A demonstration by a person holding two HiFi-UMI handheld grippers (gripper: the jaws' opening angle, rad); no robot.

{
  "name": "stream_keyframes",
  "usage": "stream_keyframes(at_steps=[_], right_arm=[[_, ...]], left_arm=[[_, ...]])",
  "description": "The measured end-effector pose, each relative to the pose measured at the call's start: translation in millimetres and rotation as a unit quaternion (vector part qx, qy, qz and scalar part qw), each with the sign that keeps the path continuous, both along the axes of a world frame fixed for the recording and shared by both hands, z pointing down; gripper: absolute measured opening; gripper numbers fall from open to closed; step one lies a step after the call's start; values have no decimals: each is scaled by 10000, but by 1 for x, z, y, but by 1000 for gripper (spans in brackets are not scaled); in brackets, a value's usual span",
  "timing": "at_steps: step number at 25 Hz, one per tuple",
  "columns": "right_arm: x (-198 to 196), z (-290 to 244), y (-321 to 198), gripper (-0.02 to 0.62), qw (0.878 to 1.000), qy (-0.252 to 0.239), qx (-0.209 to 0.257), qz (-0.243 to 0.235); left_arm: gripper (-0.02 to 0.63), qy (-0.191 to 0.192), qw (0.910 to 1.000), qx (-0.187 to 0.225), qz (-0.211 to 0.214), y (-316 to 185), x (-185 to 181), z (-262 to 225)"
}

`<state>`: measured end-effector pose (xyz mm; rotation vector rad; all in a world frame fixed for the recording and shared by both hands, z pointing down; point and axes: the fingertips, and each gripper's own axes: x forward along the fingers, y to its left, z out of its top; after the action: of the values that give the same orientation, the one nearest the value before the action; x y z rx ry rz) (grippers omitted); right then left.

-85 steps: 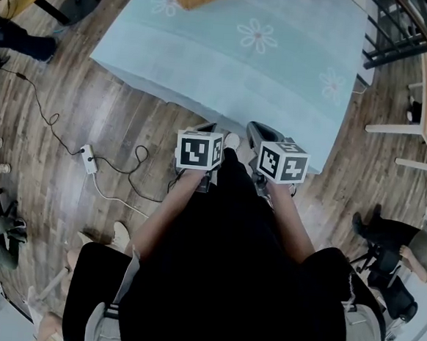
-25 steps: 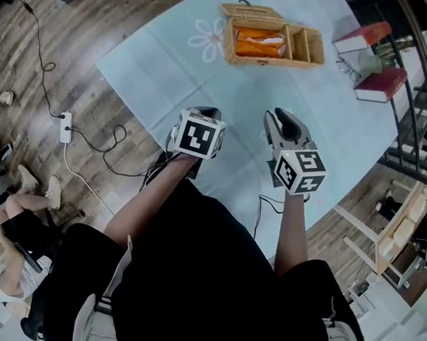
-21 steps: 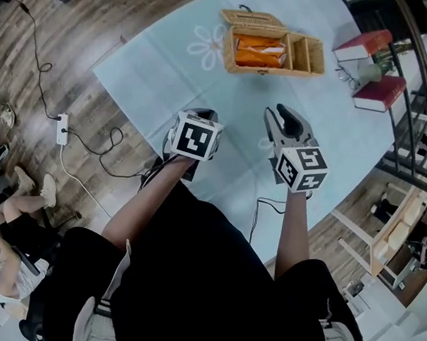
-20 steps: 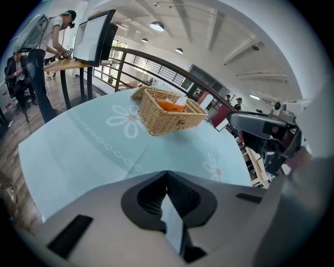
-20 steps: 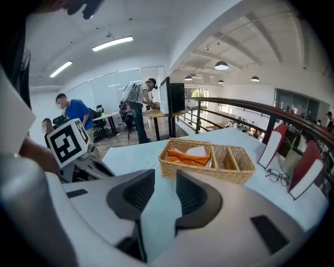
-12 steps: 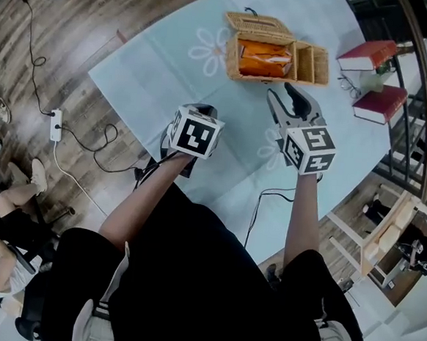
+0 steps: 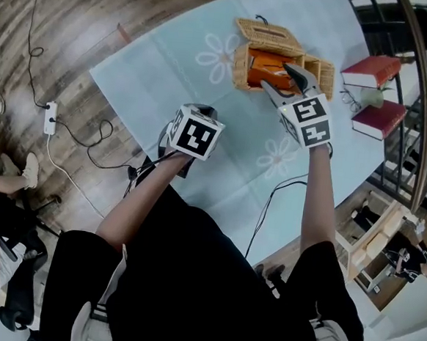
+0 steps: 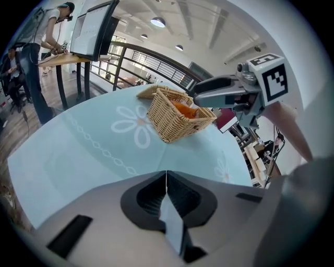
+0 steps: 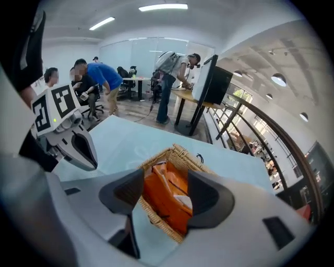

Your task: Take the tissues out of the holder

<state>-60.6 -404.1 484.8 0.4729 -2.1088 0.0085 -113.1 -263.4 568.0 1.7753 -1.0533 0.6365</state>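
A wicker holder [image 7: 244, 67] stands on the light-blue tablecloth with its lid [image 7: 267, 33] tipped back. An orange tissue pack [image 7: 267, 66] lies inside it. My right gripper [image 7: 281, 81] hovers just above the holder; its jaws have just been opening and stand open. In the right gripper view the pack [image 9: 169, 206] shows between the jaws of the right gripper [image 9: 166, 183], with the pads apart from it, and the holder's rim [image 9: 180, 153] is behind. My left gripper [image 7: 201, 112] is shut and empty over the table's near edge, left of the holder [image 8: 172, 122].
Two red books [image 7: 374, 68] [image 7: 379, 117] and a pair of glasses [image 7: 349, 99] lie to the right of the holder. The tablecloth [image 7: 177, 75] has daisy prints. A power strip [image 7: 50, 116] with cables lies on the wooden floor. People work at desks beyond.
My right gripper has moved forward from mid-table to above the holder, rolled, and its jaws have spread. The left gripper has shifted slightly forward.
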Motion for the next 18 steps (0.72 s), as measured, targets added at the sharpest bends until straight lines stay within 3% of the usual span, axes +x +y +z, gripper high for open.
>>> stream_keyframes(at_steps=[18], right_arm=[[-15,60,-8,256,9871,1075,-541,-1058]], left_arm=[[12,100,9997,-203,-43,2,-6,16]])
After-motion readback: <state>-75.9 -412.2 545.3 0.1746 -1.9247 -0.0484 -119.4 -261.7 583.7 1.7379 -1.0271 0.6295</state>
